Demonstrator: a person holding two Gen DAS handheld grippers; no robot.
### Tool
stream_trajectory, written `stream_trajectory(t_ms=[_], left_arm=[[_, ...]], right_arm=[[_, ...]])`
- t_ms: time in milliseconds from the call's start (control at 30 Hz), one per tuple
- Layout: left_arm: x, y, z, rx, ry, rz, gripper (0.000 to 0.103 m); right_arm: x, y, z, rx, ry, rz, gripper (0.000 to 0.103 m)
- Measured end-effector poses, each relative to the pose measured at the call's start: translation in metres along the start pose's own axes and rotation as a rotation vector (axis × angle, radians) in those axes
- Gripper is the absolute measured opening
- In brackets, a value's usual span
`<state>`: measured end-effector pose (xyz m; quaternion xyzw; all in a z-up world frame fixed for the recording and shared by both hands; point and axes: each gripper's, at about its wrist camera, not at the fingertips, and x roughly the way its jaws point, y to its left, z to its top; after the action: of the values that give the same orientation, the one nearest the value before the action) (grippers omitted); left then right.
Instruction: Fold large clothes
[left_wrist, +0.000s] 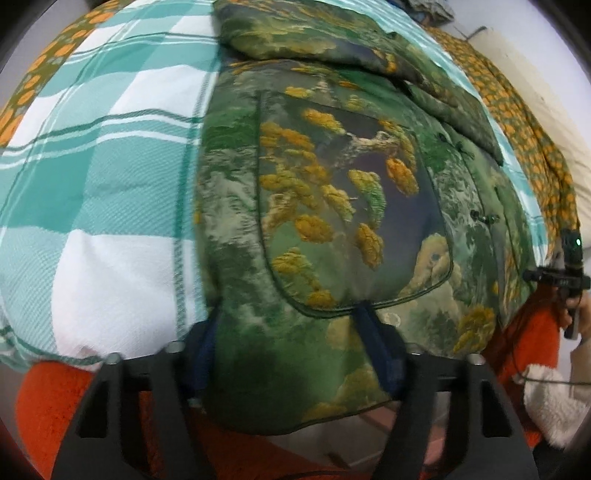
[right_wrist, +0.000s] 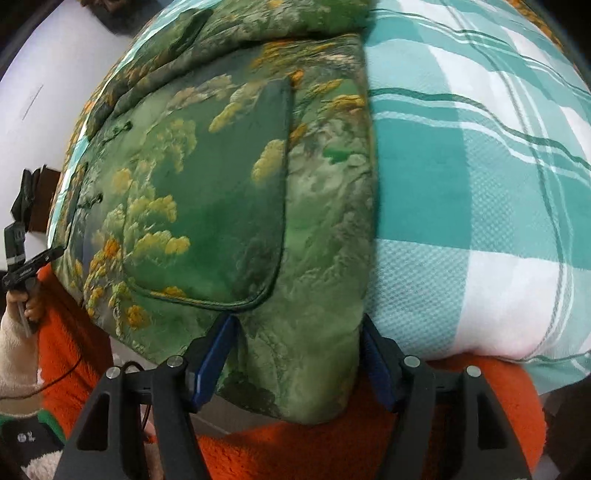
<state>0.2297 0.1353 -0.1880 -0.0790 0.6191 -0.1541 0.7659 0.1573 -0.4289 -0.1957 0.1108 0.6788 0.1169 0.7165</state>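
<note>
No writing on anything here is sharp enough to read. The jacket (left_wrist: 332, 206), green with yellow blossoms, lies spread on a checked blanket (left_wrist: 110, 177), its hem hanging over the near edge. The left gripper (left_wrist: 284, 332) has one bottom corner of the hem between its blue pads, clenched on the fabric. The right gripper (right_wrist: 295, 339) grasps the other corner (right_wrist: 295, 369) likewise.

teal-white checked bedcover (left_wrist: 110, 177), orange-patterned sheet (left_wrist: 517, 122) at edge, pale wall (right_wrist: 44, 92) behind.
</note>
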Motion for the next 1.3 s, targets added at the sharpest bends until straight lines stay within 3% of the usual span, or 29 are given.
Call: stream_trajectory(t_ms=[33,67,100,133,233,467,633,767,900,1000,1067,1167,1233,1300], left_arm=[[-0.002,0.003,0.000,-0.015,0.000,-0.001,0.049],[-0.005,0.007,0.000,-0.040,0.001,-0.011,0.038],[-0.007,0.012,0.000,-0.061,0.000,-0.032,0.034],[-0.011,0.017,0.000,-0.085,-0.002,-0.059,0.026],[-0.021,0.022,0.000,-0.128,-0.014,-0.115,0.016],[-0.068,0.005,-0.004,-0.080,-0.084,-0.146,0.013],[-0.094,-0.002,-0.027,-0.014,-0.060,-0.126,0.013],[-0.111,0.002,-0.061,0.056,0.011,-0.089,0.013],[-0.145,0.007,-0.074,0.053,0.000,-0.156,0.013],[-0.172,0.013,-0.046,0.027,-0.109,-0.228,0.013],[-0.182,0.023,-0.013,0.002,-0.196,-0.263,0.013],[-0.172,0.035,0.059,-0.073,-0.304,-0.285,0.013],[-0.156,0.046,0.093,-0.135,-0.332,-0.300,0.013],[-0.131,0.056,0.128,-0.200,-0.350,-0.268,0.013]], right_arm=[[0.000,0.002,0.001,-0.004,-0.001,0.009,0.035],[-0.004,0.005,0.001,-0.002,-0.019,0.015,0.025],[-0.008,0.006,0.002,0.006,-0.033,0.022,0.017],[-0.014,0.008,0.003,0.014,-0.048,0.030,0.015],[-0.032,0.018,0.005,0.019,-0.110,0.055,0.014],[-0.088,0.034,0.008,0.026,-0.247,0.160,0.013],[-0.111,0.046,-0.004,0.000,-0.264,0.206,0.013],[-0.126,0.045,-0.034,-0.027,-0.226,0.225,0.013],[-0.148,0.036,-0.049,-0.008,-0.228,0.317,0.013],[-0.169,0.028,-0.033,0.017,-0.292,0.377,0.013],[-0.181,0.021,0.000,0.011,-0.376,0.403,0.012],[-0.179,0.010,0.060,0.007,-0.474,0.387,0.012],[-0.171,0.006,0.095,0.030,-0.515,0.380,0.012],[-0.149,-0.003,0.135,0.075,-0.553,0.370,0.012]])
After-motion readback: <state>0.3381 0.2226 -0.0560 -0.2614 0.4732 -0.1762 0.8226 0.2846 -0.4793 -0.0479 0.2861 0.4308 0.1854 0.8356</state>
